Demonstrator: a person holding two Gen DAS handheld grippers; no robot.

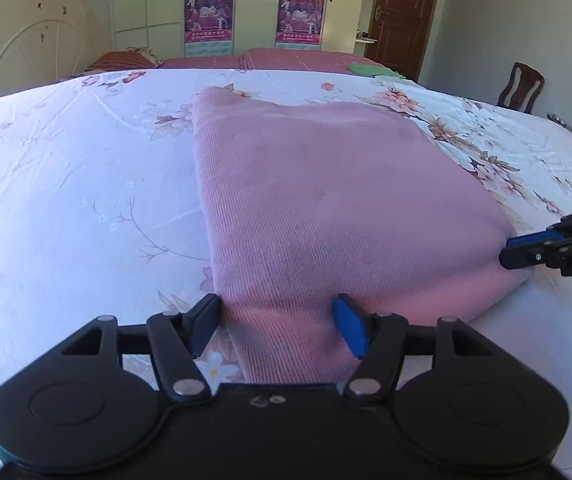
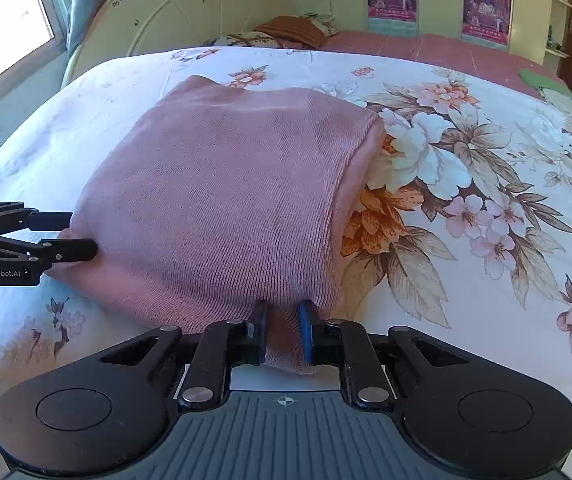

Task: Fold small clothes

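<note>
Pink garment (image 2: pixel 213 200): ribbed knit cloth, matt. Bedsheet (image 2: pixel 486 280): smooth floral-print fabric. Grippers (image 1: pixel 277 324) (image 2: pixel 281 332): matt black plastic w/ shiny metal pins, blue pads (image 1: pixel 350 328).
</note>
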